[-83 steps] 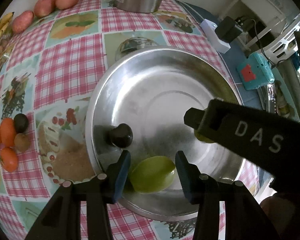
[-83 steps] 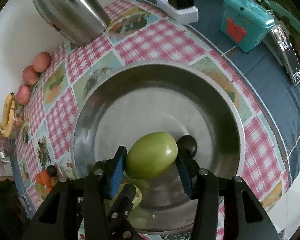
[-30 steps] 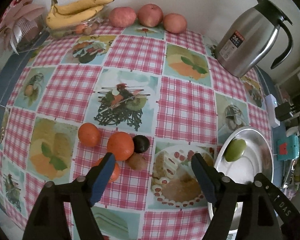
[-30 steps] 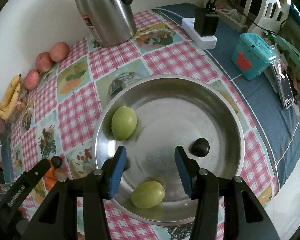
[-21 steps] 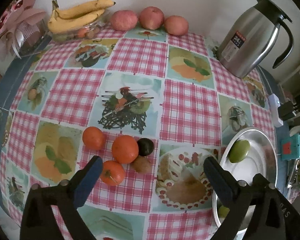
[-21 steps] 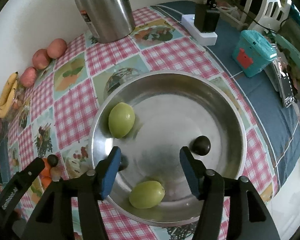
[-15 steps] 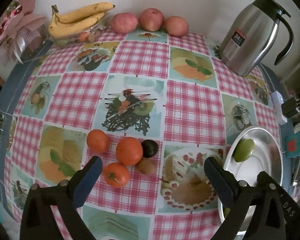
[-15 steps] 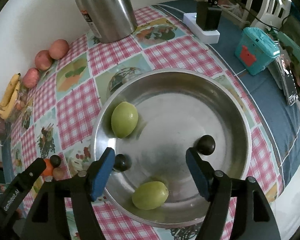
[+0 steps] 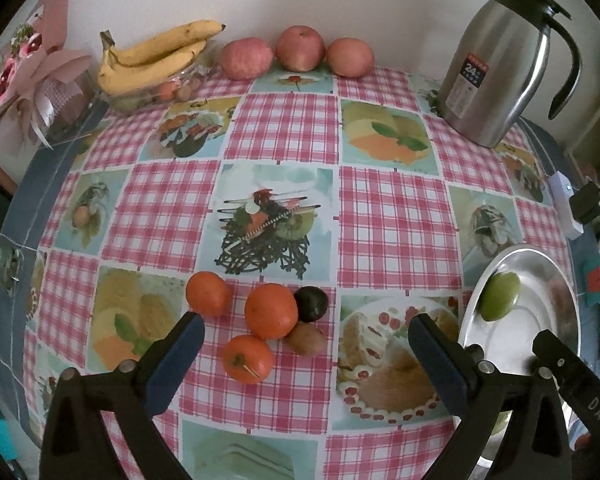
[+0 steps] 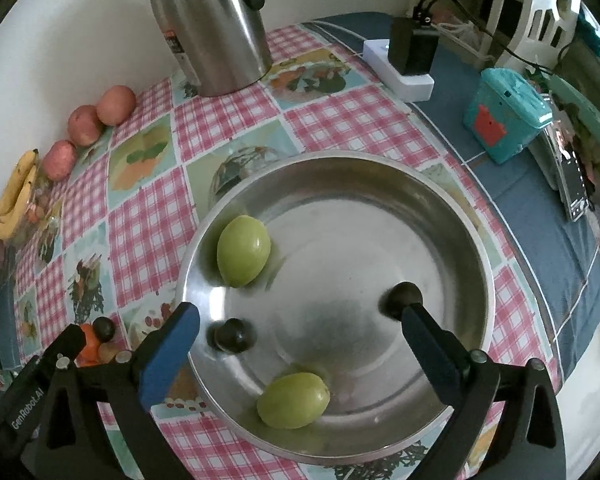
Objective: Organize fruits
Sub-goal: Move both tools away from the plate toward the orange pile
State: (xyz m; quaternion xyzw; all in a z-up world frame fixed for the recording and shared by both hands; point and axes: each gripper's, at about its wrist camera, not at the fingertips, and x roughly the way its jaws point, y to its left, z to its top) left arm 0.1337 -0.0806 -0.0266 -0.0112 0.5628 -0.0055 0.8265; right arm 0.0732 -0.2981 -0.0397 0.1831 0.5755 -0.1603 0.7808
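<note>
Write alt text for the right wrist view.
A steel bowl on a checked tablecloth holds two green fruits and two small dark ones. The right gripper hangs above it, jaws opening with nothing between them. A steel jug stands behind.

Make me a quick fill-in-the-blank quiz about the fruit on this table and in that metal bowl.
The metal bowl holds ___ green fruits.
Beside the bananas, ___ red apples line the wall.
The oranges on the checked cloth number ___.
Between the pads of the left gripper, ___ is held.

Missing words: two; three; three; nothing
</note>
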